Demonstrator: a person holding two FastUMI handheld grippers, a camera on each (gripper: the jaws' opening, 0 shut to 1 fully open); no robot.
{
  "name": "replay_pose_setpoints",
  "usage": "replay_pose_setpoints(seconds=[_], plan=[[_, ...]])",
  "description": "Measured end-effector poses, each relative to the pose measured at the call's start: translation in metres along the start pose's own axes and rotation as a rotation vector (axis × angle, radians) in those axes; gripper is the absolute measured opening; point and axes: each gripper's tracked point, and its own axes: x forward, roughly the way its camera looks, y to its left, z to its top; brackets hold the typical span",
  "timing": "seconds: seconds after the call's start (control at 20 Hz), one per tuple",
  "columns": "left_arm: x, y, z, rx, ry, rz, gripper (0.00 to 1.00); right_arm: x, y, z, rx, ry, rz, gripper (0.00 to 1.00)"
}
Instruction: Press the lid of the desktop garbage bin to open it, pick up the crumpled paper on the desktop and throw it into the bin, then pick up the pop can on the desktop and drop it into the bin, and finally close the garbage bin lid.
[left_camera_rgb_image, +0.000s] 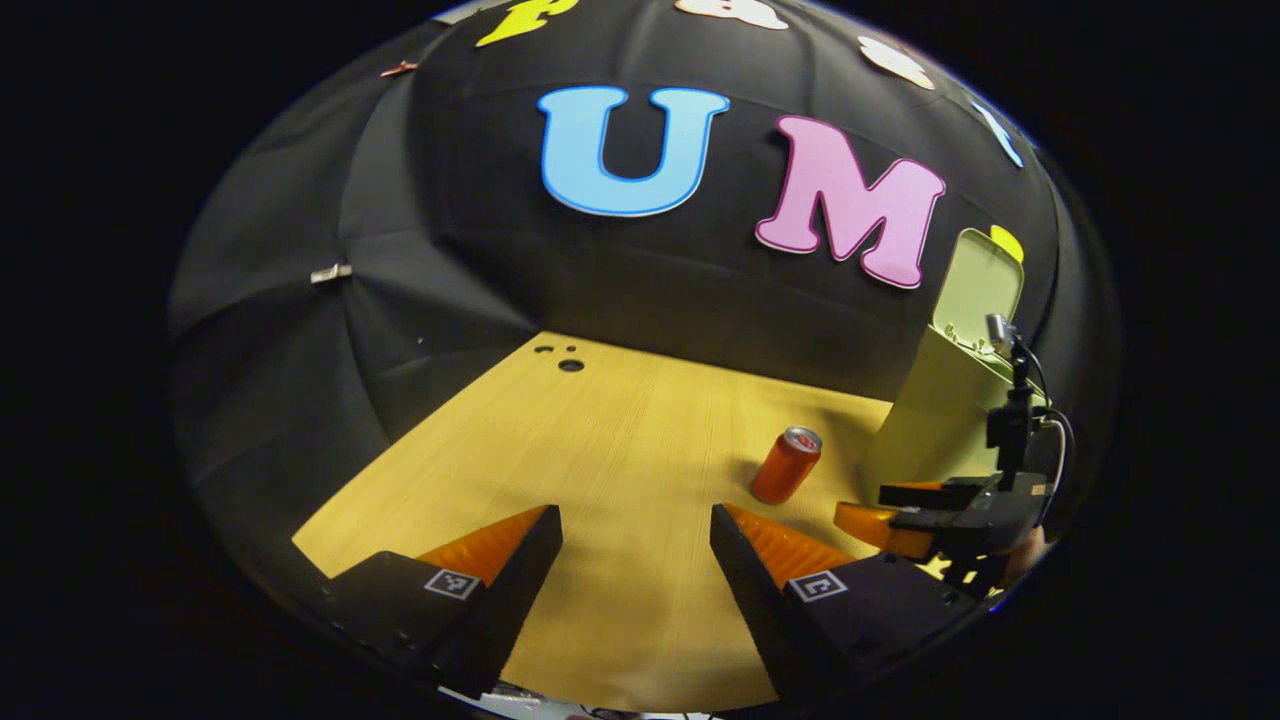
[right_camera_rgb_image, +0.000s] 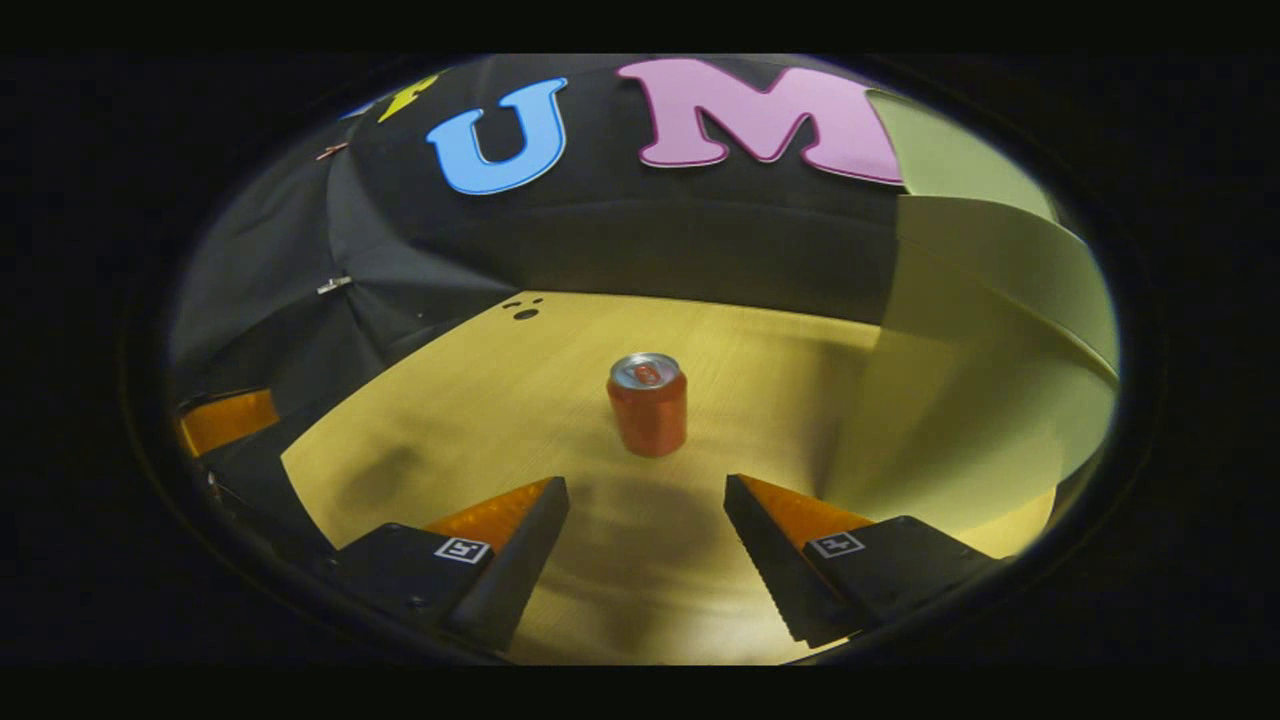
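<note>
My right gripper (right_camera_rgb_image: 646, 510) has its fingers spread wide with nothing between them, lined up on the small red aluminium pop can (right_camera_rgb_image: 648, 404), which stands upright on the pale wooden desktop (right_camera_rgb_image: 470, 420) just ahead. The tall pale-green plastic garbage bin (right_camera_rgb_image: 960, 420) stands close to the can's right with its lid (left_camera_rgb_image: 985, 280) tipped up and open. My left gripper (left_camera_rgb_image: 635, 520) is also spread and empty, held over bare wood. I see no crumpled paper on the desk. The risk I judge: a finger clipping the light can and toppling it, or my outer finger bumping the bin wall.
</note>
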Motion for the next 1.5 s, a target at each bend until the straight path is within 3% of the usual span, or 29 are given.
replay_pose_setpoints(seconds=[0.25, 0.55, 0.6, 0.65, 0.9, 0.95, 1.0, 1.1, 1.15, 1.2, 1.35, 1.4, 1.45, 1.5], plan=[[-0.006, 0.013, -0.034, -0.028, 0.088, 0.051, 0.96, 0.044, -0.001, 0.006, -0.017, 0.008, -0.011, 0.99], [0.004, 0.023, -0.039, -0.058, 0.113, 0.094, 0.96, 0.092, -0.011, 0.018, 0.014, 0.015, -0.035, 0.99], [0.006, 0.026, -0.039, -0.057, 0.115, 0.102, 0.92, 0.098, -0.012, 0.02, 0.024, 0.013, -0.038, 0.99], [0.007, 0.027, -0.04, -0.059, 0.118, 0.106, 0.96, 0.104, -0.012, 0.023, 0.034, 0.012, -0.037, 0.99], [0.01, 0.028, -0.05, -0.068, 0.15, 0.117, 0.96, 0.129, -0.02, 0.033, 0.067, -0.002, -0.064, 0.99], [0.01, 0.028, -0.051, -0.066, 0.154, 0.118, 0.96, 0.132, -0.02, 0.033, 0.08, -0.002, -0.067, 0.92], [0.009, 0.027, -0.052, -0.067, 0.154, 0.114, 0.96, 0.133, -0.02, 0.032, 0.088, -0.001, -0.069, 0.99], [0.008, 0.025, -0.055, -0.07, 0.16, 0.107, 0.96, 0.136, -0.02, 0.033, 0.081, -0.002, -0.069, 0.99], [0.008, 0.024, -0.057, -0.071, 0.164, 0.106, 0.96, 0.135, -0.018, 0.032, 0.071, -0.002, -0.068, 0.9], [0.009, 0.023, -0.057, -0.071, 0.168, 0.103, 0.96, 0.135, -0.019, 0.032, 0.056, -0.006, -0.068, 0.92], [0.009, 0.02, -0.057, -0.063, 0.166, 0.093, 0.96, 0.13, -0.015, 0.038, 0.028, -0.012, -0.05, 0.79], [0.008, 0.019, -0.056, -0.059, 0.161, 0.088, 0.96, 0.126, -0.011, 0.043, 0.024, -0.019, -0.042, 0.83], [0.008, 0.018, -0.054, -0.053, 0.155, 0.082, 0.96, 0.118, -0.007, 0.047, 0.016, -0.031, -0.036, 0.79], [0.008, 0.016, -0.053, -0.046, 0.15, 0.077, 0.96, 0.111, -0.004, 0.051, 0.008, -0.042, -0.031, 0.84]])
